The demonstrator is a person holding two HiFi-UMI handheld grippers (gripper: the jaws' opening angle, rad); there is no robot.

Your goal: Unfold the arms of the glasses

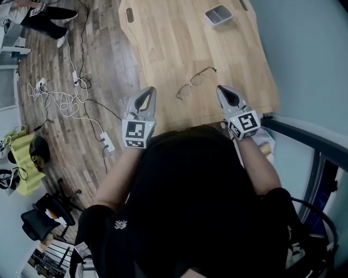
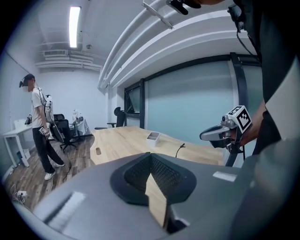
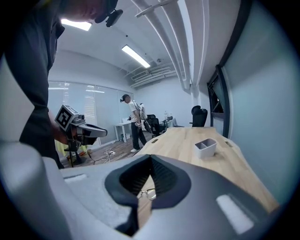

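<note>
Fingers of both the left gripper (image 1: 149, 90) and the right gripper (image 1: 222, 89) are clenched on nothing. The glasses (image 1: 190, 85) lie on the desk (image 1: 163, 38) between the two, just beyond the tips, their front slanting from near-left to far-right. One arm seems to stretch off toward the far right; the other is too thin to read. The right fingers point almost straight at them.

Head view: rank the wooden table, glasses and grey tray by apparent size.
Light wooden table
thin wire-framed glasses
small grey two-compartment tray
The last two look close; the tray lies farther away, so their order is unsure.
</note>
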